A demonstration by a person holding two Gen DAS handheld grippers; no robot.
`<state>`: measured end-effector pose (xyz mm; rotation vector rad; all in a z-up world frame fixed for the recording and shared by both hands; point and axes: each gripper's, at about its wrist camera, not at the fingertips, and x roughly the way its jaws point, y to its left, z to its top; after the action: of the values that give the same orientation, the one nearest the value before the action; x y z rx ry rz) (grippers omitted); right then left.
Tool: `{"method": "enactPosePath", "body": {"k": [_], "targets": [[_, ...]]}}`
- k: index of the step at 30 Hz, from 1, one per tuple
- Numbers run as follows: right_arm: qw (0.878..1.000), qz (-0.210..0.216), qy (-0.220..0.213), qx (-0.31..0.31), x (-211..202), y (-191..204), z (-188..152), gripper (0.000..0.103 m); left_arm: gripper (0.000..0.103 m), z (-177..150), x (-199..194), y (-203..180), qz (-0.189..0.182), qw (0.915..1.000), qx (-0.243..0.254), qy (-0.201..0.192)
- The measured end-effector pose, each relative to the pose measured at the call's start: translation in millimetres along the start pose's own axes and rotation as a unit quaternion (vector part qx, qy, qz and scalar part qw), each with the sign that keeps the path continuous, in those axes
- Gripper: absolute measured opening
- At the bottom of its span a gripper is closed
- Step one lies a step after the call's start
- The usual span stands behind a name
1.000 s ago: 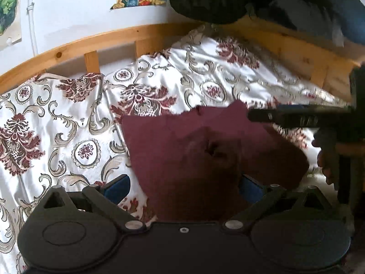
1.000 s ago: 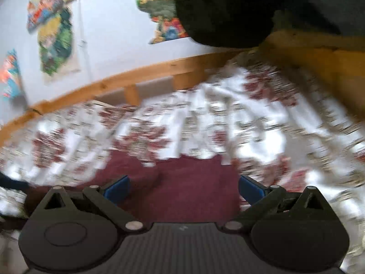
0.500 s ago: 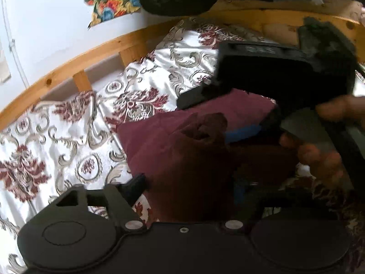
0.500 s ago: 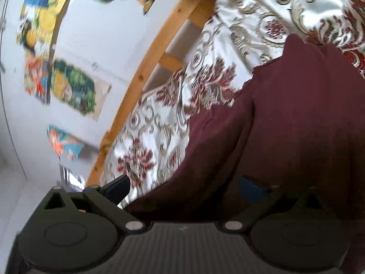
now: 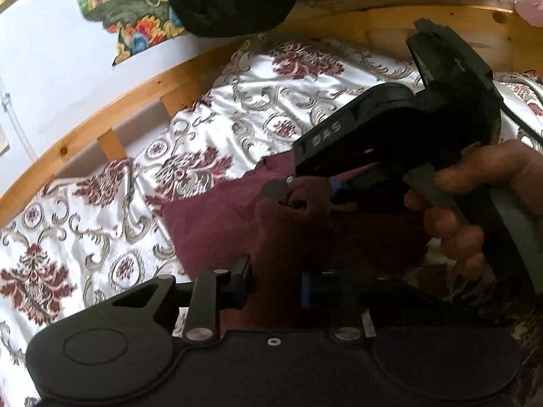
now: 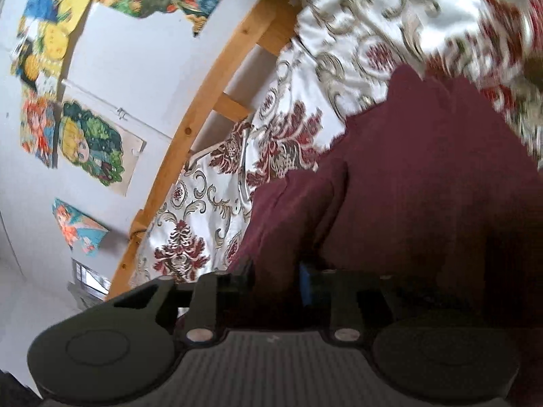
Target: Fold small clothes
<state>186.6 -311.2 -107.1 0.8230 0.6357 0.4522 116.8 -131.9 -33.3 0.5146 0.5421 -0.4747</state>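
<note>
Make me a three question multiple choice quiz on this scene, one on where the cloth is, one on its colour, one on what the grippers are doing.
1. The cloth lies on: A) bedspread B) floor C) chair
2. Its colour: A) blue B) maroon C) white
3. The left gripper and right gripper are: A) both wide open B) both shut on the cloth C) one open

Answers: A, the patterned bedspread lies under it; B, dark red fabric; B, cloth is pinched between each pair of fingers.

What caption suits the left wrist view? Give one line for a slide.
Both grippers, left gripper and right gripper, pinch the maroon garment above the floral bedspread.
</note>
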Motion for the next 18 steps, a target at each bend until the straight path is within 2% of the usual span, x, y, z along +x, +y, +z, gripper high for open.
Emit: {"method": "enactPosePath", "body": {"k": [4,7,11,15,18], "targets": [[0.998,-0.018,-0.025,-0.059,-13.7,15.2,7.6,0.025,0.025,9.0,2.1,-13.8,-0.014,0.9998,0.010,-0.010],[0.996,-0.024,-0.039,-0.082,-27.4,18.0,16.3,0.022,0.024,16.0,4.4,-24.2,-0.024,0.9992,0.026,-0.019],[0.991,-0.043,-0.055,-0.111,-48.6,19.2,26.8,0.020,0.024,27.0,8.1,-33.5,-0.046,0.9981,0.023,-0.033],[0.984,-0.074,-0.060,-0.150,-65.5,21.7,39.2,0.018,0.024,36.3,13.9,-45.6,-0.058,0.9968,0.038,-0.039],[0.980,-0.093,-0.060,-0.167,-74.7,21.6,46.2,0.013,0.023,40.0,20.6,-50.1,-0.070,0.9962,0.037,-0.036]]}}
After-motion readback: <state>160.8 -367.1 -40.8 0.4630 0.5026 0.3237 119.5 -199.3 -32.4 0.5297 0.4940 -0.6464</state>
